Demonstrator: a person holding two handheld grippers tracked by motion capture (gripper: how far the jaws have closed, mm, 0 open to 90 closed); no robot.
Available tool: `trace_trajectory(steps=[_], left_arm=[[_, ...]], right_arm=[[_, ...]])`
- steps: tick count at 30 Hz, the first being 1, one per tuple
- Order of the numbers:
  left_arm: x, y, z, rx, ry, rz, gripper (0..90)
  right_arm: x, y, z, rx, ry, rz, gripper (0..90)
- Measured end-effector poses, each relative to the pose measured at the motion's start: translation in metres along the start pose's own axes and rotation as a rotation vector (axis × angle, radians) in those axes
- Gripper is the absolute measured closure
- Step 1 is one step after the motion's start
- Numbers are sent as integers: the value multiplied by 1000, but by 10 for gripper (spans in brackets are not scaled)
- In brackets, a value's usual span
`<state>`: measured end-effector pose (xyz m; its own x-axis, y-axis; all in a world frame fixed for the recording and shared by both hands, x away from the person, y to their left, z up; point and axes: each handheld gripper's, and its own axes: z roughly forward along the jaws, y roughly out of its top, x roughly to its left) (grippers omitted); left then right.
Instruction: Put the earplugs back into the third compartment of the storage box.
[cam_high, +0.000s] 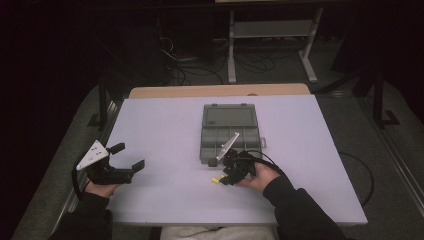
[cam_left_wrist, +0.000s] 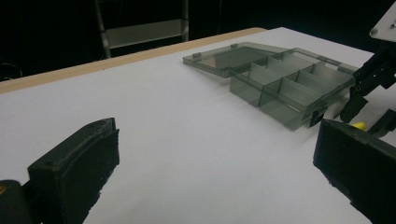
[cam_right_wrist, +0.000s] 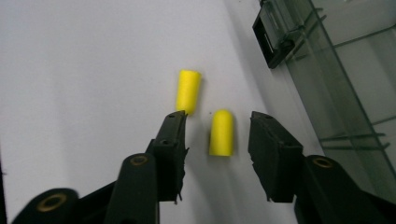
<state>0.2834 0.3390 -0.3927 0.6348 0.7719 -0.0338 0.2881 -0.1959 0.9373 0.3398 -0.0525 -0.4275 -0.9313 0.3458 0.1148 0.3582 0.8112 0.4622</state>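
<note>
Two small yellow foam plugs lie on the white, matte tabletop (cam_high: 165, 125) just in front of the near edge of the organizer box (cam_high: 230, 134), which I take as the landmark here. Each plug is a short cylinder with one rounded end, soft-looking and plain, with no printing that I can read. The nearer plug (cam_right_wrist: 221, 133) lies between the jaws of the right claw (cam_right_wrist: 217, 140); the jaws stand partly open with a gap on either side of it, not yet pressing on it. The second plug (cam_right_wrist: 188, 92) lies just beyond the tip of one jaw, a little farther from the box's latch. The box is smoky grey translucent plastic, rectangular, its flat lid folded back on the far side, and its tray is split by thin walls into several small compartments; a dark latch tab (cam_right_wrist: 273, 39) sticks out at its near edge. No brand or label shows on it. The left claw (cam_high: 128, 156) is well to the left of the box, near the tabletop's left edge, its two blocky black rubbery jaws spread wide with nothing between them. A grey three-cornered plate tops each claw.
</note>
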Motion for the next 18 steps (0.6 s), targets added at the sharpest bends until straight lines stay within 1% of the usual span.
trace_trajectory(steps=[1,5,9,11,13,16,18], left_arm=[[0,0,0,0,0,0,0],[0,0,0,0,-1,-1,0],[0,0,0,1,-1,-1,0],[0,0,0,1,-1,-1,0],[0,0,0,0,-1,-1,0],[0,0,0,0,-1,-2,0],[0,0,0,0,-1,-2,0]], right_arm=[[0,0,0,0,0,0,578],[-1,-1,0,-5,-24,8,679],[1,-1,0,-3,-34,-8,755],[2,0,0,-2,-36,-8,769],[3,0,-1,-5,-49,-19,779],[4,0,-2,-12,-49,-23,782],[3,0,-5,-23,-45,-19,785]])
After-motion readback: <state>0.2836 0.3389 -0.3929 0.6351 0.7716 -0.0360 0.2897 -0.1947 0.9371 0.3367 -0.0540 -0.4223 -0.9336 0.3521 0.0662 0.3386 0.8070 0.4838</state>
